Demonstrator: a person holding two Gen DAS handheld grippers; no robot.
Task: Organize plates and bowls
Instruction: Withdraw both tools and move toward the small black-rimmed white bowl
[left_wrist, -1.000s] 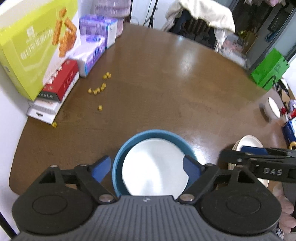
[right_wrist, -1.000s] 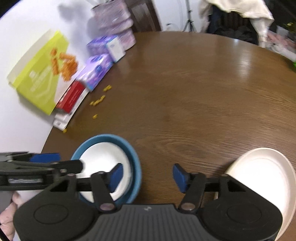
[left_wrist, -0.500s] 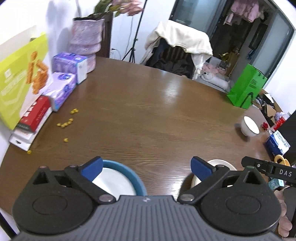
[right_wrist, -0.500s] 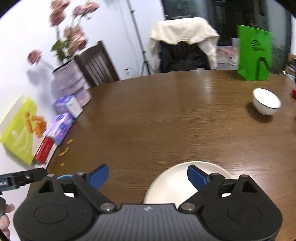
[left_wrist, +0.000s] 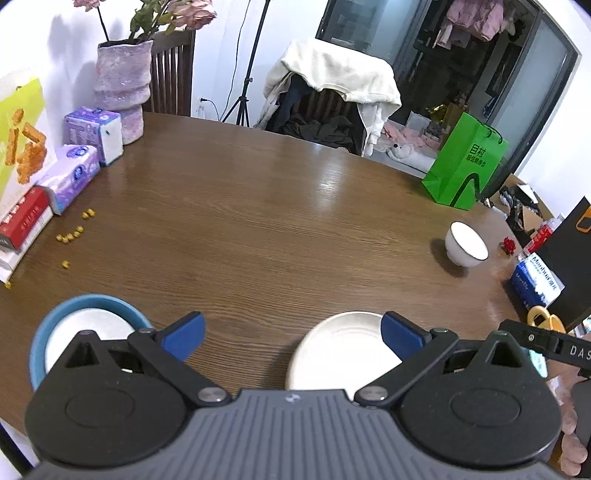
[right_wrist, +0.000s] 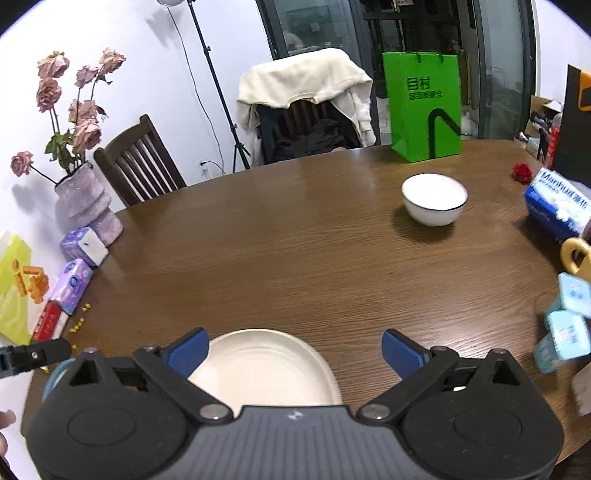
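While both grippers' jaws gape empty, the wooden table (right_wrist: 295, 258) meets a white wall (right_wrist: 155, 74).

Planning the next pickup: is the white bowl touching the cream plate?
Apart. The right wrist view shows bare table between the white bowl and the cream plate.

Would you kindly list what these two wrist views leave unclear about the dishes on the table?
- Blue-rimmed dish with white inside: left wrist view, its near part is hidden behind the left tongs, and its rim is blurred.
- Flat cream plate: right wrist view, the near edge is covered by the right tongs.
- Small white bowl: contents cannot be told.
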